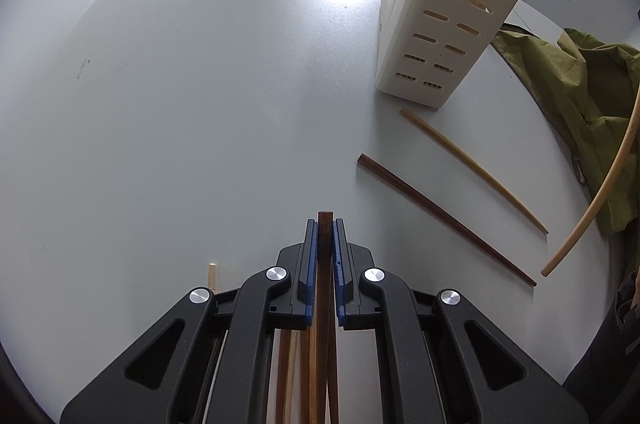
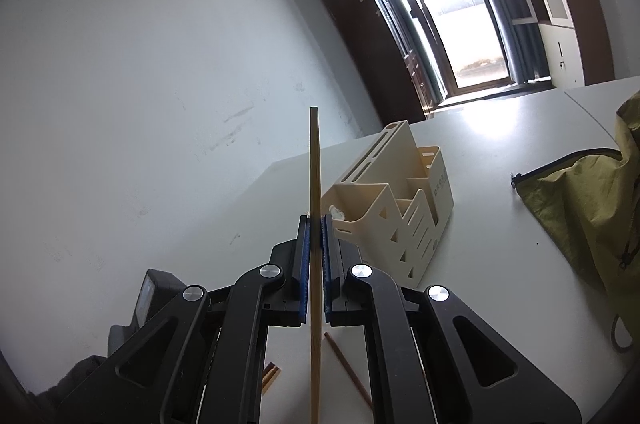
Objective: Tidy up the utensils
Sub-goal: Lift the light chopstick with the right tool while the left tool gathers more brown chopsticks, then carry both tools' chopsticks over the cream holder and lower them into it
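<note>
My left gripper (image 1: pixel 324 224) is shut on a dark brown chopstick (image 1: pixel 324 288) low over the white table (image 1: pixel 180 104); several more chopsticks lie under it. A dark chopstick (image 1: pixel 444 218) and a light bamboo chopstick (image 1: pixel 472 168) lie on the table to the right, near the cream slotted utensil holder (image 1: pixel 436 32). My right gripper (image 2: pixel 315 220) is shut on a light bamboo chopstick (image 2: pixel 315 184), held upright in the air just left of the holder (image 2: pixel 394 208). This chopstick also shows at the right edge of the left wrist view (image 1: pixel 596 200).
An olive green bag (image 1: pixel 584 104) lies at the table's right edge, also in the right wrist view (image 2: pixel 588 208). Loose chopsticks (image 2: pixel 348 368) lie on the table under my right gripper. A grey wall and a bright doorway stand behind the table.
</note>
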Action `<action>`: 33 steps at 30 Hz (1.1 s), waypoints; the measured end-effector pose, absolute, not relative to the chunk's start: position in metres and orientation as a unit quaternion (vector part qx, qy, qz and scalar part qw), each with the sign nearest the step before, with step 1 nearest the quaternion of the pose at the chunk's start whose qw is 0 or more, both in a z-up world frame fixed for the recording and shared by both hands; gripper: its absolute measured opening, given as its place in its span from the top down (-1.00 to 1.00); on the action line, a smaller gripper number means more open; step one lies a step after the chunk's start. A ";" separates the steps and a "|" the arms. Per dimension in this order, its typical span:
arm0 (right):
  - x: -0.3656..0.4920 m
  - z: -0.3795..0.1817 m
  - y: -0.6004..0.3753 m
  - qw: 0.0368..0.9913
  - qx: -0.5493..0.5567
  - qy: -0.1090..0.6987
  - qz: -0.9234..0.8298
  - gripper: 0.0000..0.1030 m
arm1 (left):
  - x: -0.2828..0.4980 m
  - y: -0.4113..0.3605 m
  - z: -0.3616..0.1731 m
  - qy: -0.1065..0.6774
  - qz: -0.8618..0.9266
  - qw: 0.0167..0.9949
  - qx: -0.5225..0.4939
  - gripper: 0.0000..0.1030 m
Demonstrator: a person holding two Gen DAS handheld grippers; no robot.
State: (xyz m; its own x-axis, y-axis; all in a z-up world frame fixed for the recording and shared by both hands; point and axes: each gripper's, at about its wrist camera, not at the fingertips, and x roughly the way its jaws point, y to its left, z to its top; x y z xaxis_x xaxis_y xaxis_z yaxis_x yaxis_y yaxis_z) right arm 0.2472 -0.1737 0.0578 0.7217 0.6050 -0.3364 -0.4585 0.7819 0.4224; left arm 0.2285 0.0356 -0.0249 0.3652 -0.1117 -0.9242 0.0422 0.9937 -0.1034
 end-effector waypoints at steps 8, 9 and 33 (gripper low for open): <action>0.242 0.063 -0.176 0.914 0.161 0.226 0.295 0.88 | 0.236 0.035 -0.061 0.600 -0.050 0.798 -0.027 0.86; 0.241 0.063 -0.177 0.914 0.162 0.225 0.296 0.88 | 0.237 0.035 -0.065 0.604 -0.048 0.795 -0.028 0.86; 0.241 0.063 -0.177 0.913 0.166 0.225 0.296 0.88 | 0.246 0.028 -0.073 0.598 -0.020 0.801 0.015 0.51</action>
